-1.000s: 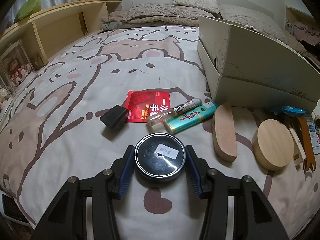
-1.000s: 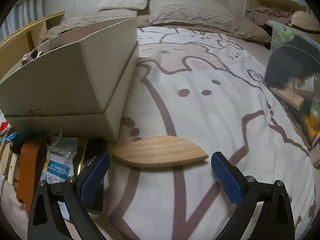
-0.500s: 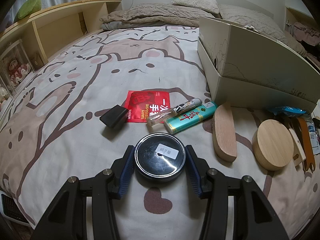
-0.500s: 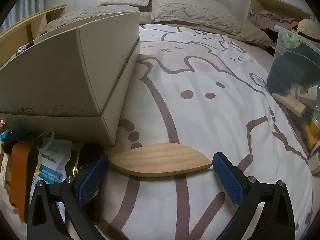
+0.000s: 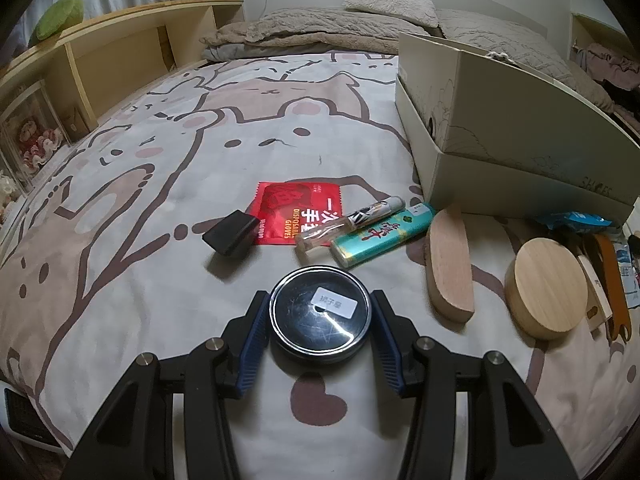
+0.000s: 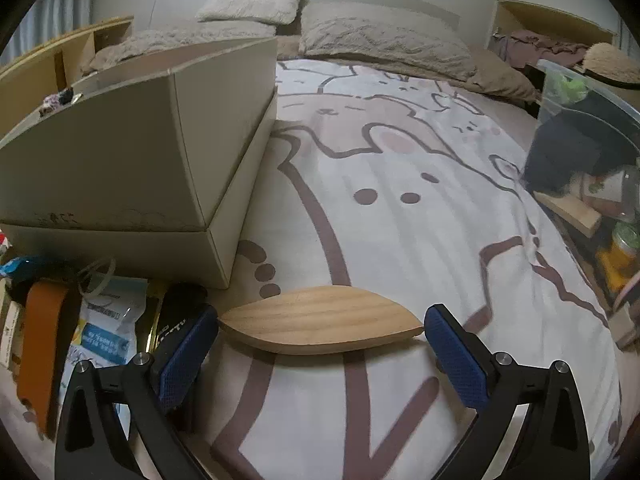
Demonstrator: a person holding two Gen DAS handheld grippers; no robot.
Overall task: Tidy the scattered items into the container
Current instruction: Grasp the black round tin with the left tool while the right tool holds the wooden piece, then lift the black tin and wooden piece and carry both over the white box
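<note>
Left claw (image 5: 319, 322) clamped on a round black tin (image 5: 319, 316), blue pads pressed against both sides, tin resting on the cartoon-print bedspread (image 5: 152, 184). White label on the tin's lid, off-centre to the right. Just beyond the tin: small black box (image 5: 231, 233) to the left, overlapping the near-left corner of a red glove packet (image 5: 298, 214); a glass vial (image 5: 350, 225) and a green tube (image 5: 382, 235) lying side by side, slanting away to the right. Farther right, a leaf-shaped wooden piece (image 5: 450, 264), then a round wooden lid (image 5: 550, 288), then an orange strap (image 5: 612, 276) and a blue packet (image 5: 578, 220) at the frame's edge. Cream cardboard box (image 5: 500, 132), the container, open-topped at far right, behind the row of items.

Right claw (image 6: 320, 336) spread wide, pads flanking another leaf-shaped wooden board (image 6: 320, 324) lying flat on the bedspread; left pad right at the board's left tip, right pad just clear of the right tip, no squeeze visible. Same cardboard box at far left in this view, with a white-and-blue pouch (image 6: 106, 320), an orange strap and a dark object crowded in front of it. Pillows (image 6: 384, 40) at the far end of the bed.
</note>
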